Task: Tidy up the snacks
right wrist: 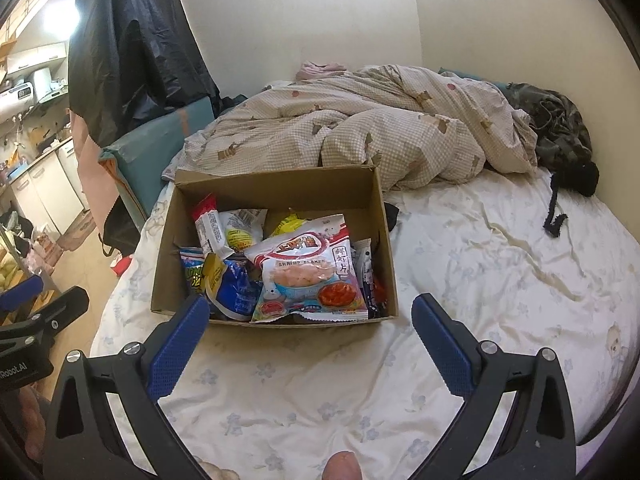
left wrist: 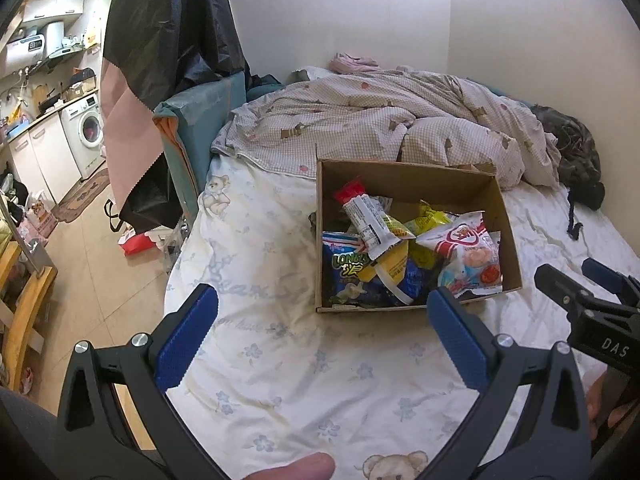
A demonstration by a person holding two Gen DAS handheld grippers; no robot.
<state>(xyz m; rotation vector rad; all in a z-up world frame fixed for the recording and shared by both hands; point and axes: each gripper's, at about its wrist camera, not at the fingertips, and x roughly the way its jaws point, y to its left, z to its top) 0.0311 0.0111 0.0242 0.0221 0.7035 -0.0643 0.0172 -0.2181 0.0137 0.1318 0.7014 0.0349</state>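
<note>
From the left wrist, the left gripper (left wrist: 322,334) hangs over the bed (left wrist: 280,360) just short of the cardboard box (left wrist: 404,184), fingers spread wide and empty; crinkly foil snack bags (left wrist: 400,252) lie piled inside. From the right wrist, the right gripper (right wrist: 310,340) is likewise spread and empty before the box (right wrist: 280,188), a glossy shrimp-flakes bag (right wrist: 310,272) topmost. The heap fits bags just gathered in or awaiting sorting.
</note>
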